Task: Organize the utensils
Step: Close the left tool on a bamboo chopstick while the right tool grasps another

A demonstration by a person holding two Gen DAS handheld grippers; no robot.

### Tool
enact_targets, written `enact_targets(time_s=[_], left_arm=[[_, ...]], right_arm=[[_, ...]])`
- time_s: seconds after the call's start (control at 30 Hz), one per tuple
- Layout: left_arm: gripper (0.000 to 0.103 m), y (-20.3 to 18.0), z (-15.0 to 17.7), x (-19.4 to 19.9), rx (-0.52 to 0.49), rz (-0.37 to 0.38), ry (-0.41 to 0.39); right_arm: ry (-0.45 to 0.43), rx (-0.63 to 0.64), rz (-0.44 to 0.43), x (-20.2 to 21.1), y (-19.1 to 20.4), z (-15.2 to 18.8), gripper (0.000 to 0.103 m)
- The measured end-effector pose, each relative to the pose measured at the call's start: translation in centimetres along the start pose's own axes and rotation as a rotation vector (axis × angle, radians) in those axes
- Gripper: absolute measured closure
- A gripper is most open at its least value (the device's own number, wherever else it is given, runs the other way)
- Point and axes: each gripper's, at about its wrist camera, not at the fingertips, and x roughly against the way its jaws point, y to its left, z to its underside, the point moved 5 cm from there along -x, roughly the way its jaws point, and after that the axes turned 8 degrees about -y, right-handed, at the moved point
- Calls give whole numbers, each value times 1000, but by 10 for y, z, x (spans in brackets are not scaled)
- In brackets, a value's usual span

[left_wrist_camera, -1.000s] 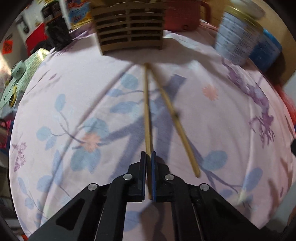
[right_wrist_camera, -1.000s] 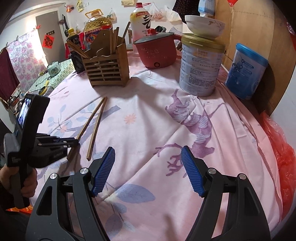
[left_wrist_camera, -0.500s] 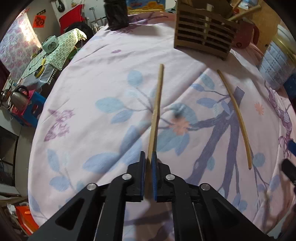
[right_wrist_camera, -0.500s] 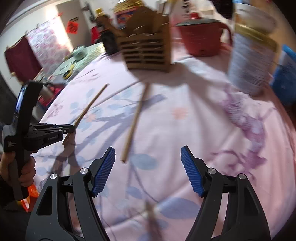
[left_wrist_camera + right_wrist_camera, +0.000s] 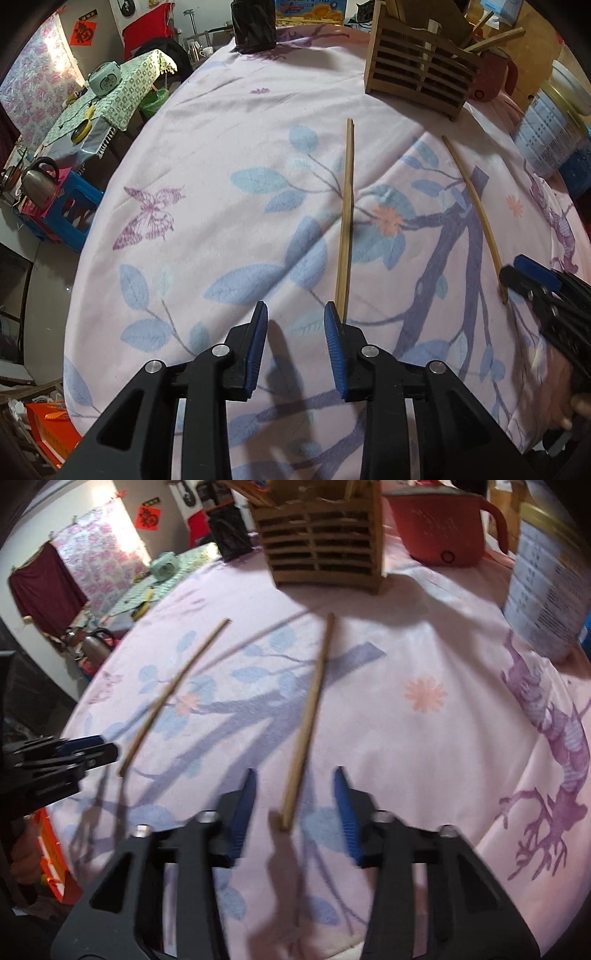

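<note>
Two wooden chopsticks lie apart on the pink flowered cloth. One chopstick lies free, its near end just right of my left gripper, whose jaws are opening with nothing between them. The other chopstick has its near end between the blue pads of my right gripper, whose jaws are closing; the pads do not touch it. The slatted wooden utensil holder stands at the far side with several sticks in it. In the left wrist view the right gripper hovers at the end of its chopstick.
A red pot and a large tin stand right of the holder, a black container to its left. The table's rounded edge drops off at left toward a kettle and crates on the floor.
My left gripper carried its chopstick leftward away from the other one, then parted its jaws and let it go. My right gripper came down over the second chopstick and its jaws narrowed.
</note>
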Motion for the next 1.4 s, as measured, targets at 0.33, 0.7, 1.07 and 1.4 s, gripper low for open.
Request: enact_targets(time_s=[0.33, 0.7, 1.07, 1.4], left_arm=[[72, -22, 14, 3, -46, 83, 3], [72, -23, 24, 4, -27, 73, 9], [72, -21, 21, 3, -16, 71, -10], [79, -24, 10, -4, -30, 54, -64]], right_arm=[[8, -107, -6, 21, -37, 16, 93], [-11, -34, -68, 19, -8, 11, 75], [-13, -11, -4, 15, -22, 21, 97], [-30, -18, -13, 21, -27, 26, 94]])
